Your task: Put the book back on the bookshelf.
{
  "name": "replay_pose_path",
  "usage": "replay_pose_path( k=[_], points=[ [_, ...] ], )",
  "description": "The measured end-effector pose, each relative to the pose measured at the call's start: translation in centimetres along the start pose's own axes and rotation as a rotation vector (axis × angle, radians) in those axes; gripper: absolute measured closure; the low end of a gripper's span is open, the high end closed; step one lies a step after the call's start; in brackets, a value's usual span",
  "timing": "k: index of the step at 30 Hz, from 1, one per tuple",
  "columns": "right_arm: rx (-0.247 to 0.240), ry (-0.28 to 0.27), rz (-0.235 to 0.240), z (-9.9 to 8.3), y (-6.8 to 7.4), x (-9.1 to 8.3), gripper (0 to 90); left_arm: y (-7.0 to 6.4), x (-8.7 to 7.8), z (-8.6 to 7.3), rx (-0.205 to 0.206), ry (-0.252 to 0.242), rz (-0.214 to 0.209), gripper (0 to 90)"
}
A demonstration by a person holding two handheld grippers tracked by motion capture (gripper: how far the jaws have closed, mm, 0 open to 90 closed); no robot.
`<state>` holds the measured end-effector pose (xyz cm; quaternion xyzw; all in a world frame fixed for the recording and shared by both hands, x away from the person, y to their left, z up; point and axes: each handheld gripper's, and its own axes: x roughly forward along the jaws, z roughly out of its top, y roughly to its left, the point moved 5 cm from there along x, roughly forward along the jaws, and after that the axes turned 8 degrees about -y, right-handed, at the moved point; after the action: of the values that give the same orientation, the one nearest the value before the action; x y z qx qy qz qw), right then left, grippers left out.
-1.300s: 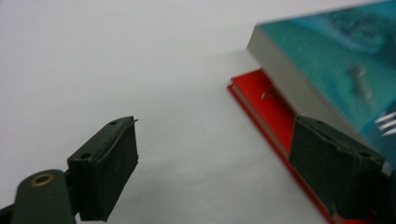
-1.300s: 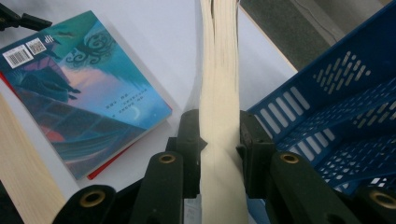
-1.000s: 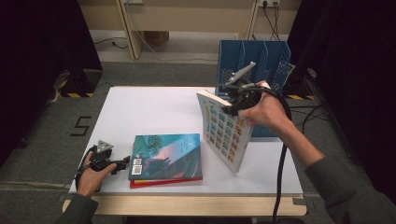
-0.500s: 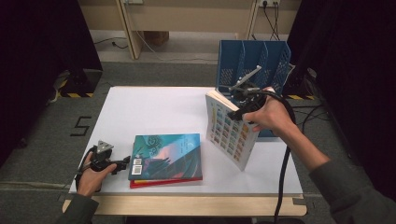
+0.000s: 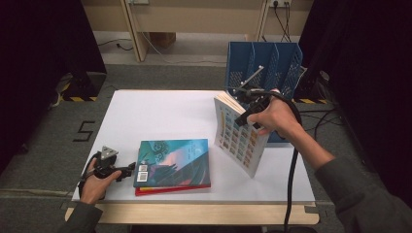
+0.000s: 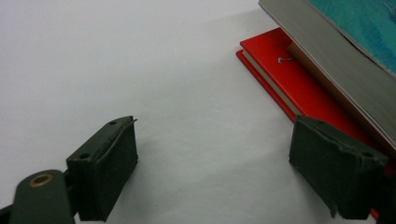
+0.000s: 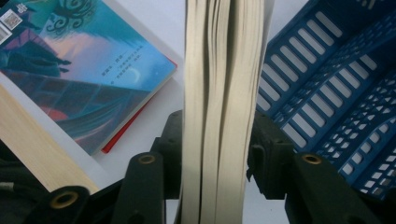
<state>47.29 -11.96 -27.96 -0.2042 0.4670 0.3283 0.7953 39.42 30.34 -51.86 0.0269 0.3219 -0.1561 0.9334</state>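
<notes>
Carrying book [image 5: 239, 137] toward rack [image 5: 262, 68] at table's far right corner | right gripper [image 5: 247, 108] clamped on its top edge, book tilted, lower corner near table's right edge | left gripper [image 5: 127, 170] gaping, idle beside stack [image 5: 172, 165] at near edge | next: lift, square book to a slot, lower in.

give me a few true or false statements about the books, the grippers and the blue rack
1. The right gripper clamps the patterned book. True.
2. That book lies flat. False: it stands tilted, lifted.
3. The left gripper holds the red book. False: its jaws are open on the table.
4. The teal book lies on the red book. True.
5. The blue rack sits at the table's left. False: at its right.
</notes>
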Motion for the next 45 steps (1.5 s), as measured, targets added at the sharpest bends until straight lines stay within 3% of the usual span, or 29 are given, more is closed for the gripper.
replay_pose_path(
  k=[5,9,13,16,22,27,29,31,40,45],
  points=[
    [0.031,0.019,0.007,-0.1,-0.4,0.3,59.3,0.0,0.0,0.0,0.0,0.0,0.0,14.2],
    [0.022,0.031,0.022,0.0,-0.3,0.4,59.2,0.0,0.0,0.0,-0.001,0.0,0.0,14.2],
    [0.064,0.018,0.026,0.5,-0.6,0.3,55.8,0.0,0.0,0.0,-0.001,-0.001,0.0,14.2],
    [0.096,0.004,0.056,1.1,-0.4,-0.2,55.1,0.0,0.0,0.0,-0.002,0.0,-0.002,14.1],
    [0.065,0.05,0.02,0.7,-0.3,0.8,58.1,0.0,0.0,0.0,-0.001,-0.001,-0.002,14.3],
    [0.038,0.065,0.015,0.4,-0.4,1.3,68.2,0.0,0.0,0.0,-0.002,-0.001,-0.003,14.2],
    [0.006,0.062,0.002,0.4,-0.5,1.3,71.6,0.0,0.0,0.0,-0.002,-0.001,-0.002,14.2],
    [-0.056,0.053,-0.011,0.4,-0.4,1.3,73.0,0.0,0.0,0.0,-0.002,-0.001,-0.002,14.1],
    [-0.116,0.025,-0.006,0.2,0.0,0.9,73.9,0.0,0.1,0.0,-0.004,0.0,-0.004,13.9],
    [-0.118,-0.004,-0.024,0.6,0.1,-0.5,73.9,0.0,0.1,0.0,-0.004,0.002,-0.005,13.7]
  ],
)
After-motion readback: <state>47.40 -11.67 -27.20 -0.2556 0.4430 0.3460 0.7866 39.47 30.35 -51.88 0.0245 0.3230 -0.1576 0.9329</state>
